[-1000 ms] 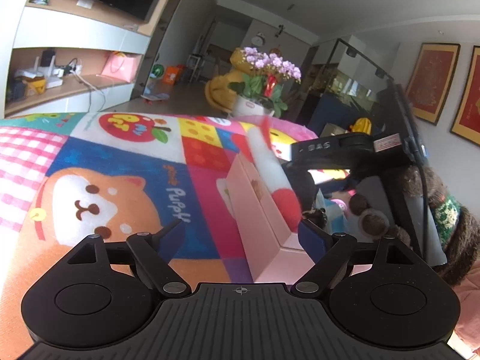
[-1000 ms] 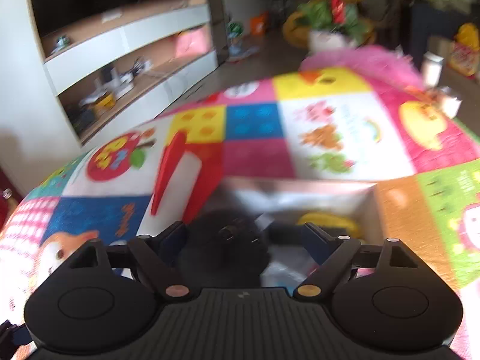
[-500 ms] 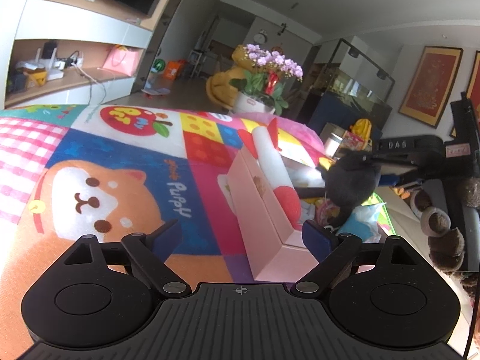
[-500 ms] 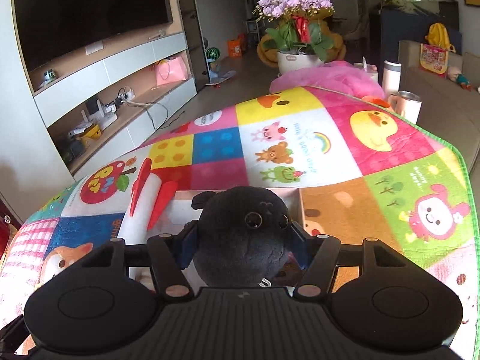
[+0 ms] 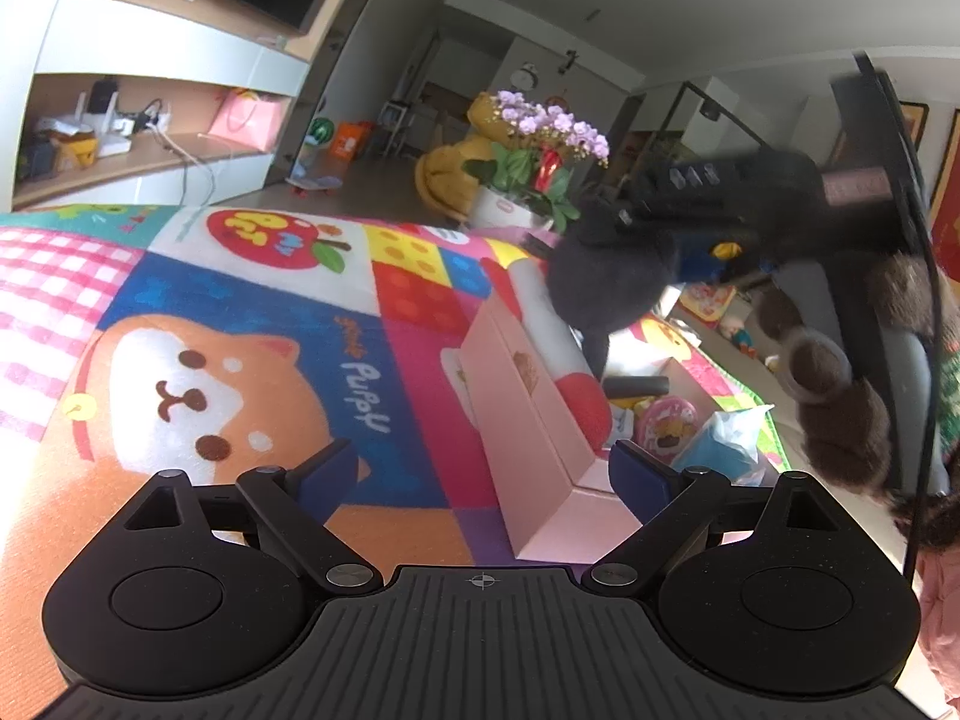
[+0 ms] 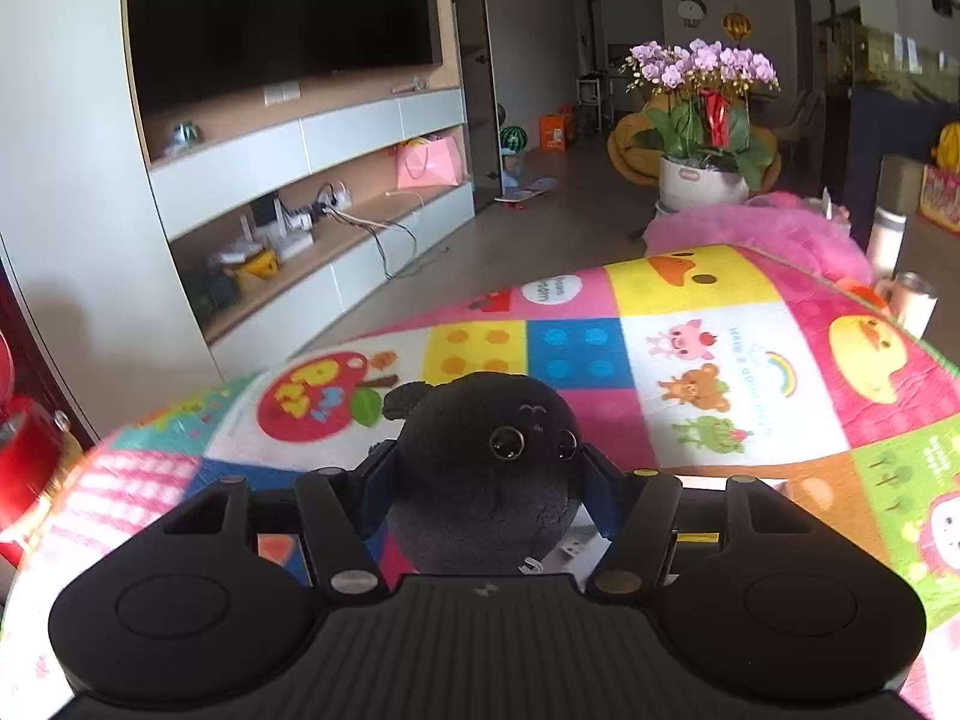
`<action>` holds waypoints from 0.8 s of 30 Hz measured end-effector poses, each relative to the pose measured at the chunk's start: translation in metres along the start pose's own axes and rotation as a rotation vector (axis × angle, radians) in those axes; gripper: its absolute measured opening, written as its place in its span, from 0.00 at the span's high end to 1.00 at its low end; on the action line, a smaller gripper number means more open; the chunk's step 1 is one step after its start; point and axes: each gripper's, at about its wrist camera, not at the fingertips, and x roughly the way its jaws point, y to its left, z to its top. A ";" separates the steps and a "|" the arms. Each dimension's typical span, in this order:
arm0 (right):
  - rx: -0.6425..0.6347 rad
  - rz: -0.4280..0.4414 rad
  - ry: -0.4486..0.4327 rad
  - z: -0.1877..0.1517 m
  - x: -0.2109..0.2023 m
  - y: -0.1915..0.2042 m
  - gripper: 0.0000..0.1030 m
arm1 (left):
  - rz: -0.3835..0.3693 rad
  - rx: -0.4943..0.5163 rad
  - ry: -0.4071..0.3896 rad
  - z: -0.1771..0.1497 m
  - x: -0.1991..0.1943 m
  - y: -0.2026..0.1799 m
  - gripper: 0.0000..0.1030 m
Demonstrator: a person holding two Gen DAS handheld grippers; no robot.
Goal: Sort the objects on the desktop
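A round black plush toy (image 6: 487, 474) with shiny bead eyes sits pinched between the blue pads of the right gripper (image 6: 487, 483), its body bulging above and below the fingers. From the left wrist view the same toy (image 5: 606, 288) hangs in the air, blurred, above a pink box (image 5: 534, 438) that lies on the table, with the right gripper (image 5: 696, 240) reaching in from the right side of the picture. Inside the box are a white roll with red ends (image 5: 555, 348), a pink round item (image 5: 666, 426) and a blue packet (image 5: 723, 450); other small contents are too blurred to tell.

The left gripper (image 5: 480, 477) has its jaws spread wide, one blue pad on each side of the near corner of the box; the right pad looks just beside the box wall, and contact cannot be told.

The table is covered by a bright patchwork play mat (image 6: 690, 354) printed with a shiba puppy (image 5: 192, 396), a red apple (image 5: 276, 234), building-block squares, small animals and a yellow duck. A pink fluffy fabric (image 6: 762, 234) lies at its far edge, and two metal cups (image 6: 906, 294) stand near the right edge.

Beyond, the living room holds a wall unit with a dark television (image 6: 282, 18), open shelves with cables and a pink gift bag (image 6: 429, 162), and a white pot of purple orchids (image 6: 702, 114) on the floor.
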 end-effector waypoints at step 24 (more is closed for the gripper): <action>0.084 0.001 0.134 -0.023 0.041 0.008 0.76 | -0.007 0.023 0.009 -0.002 -0.002 -0.005 0.07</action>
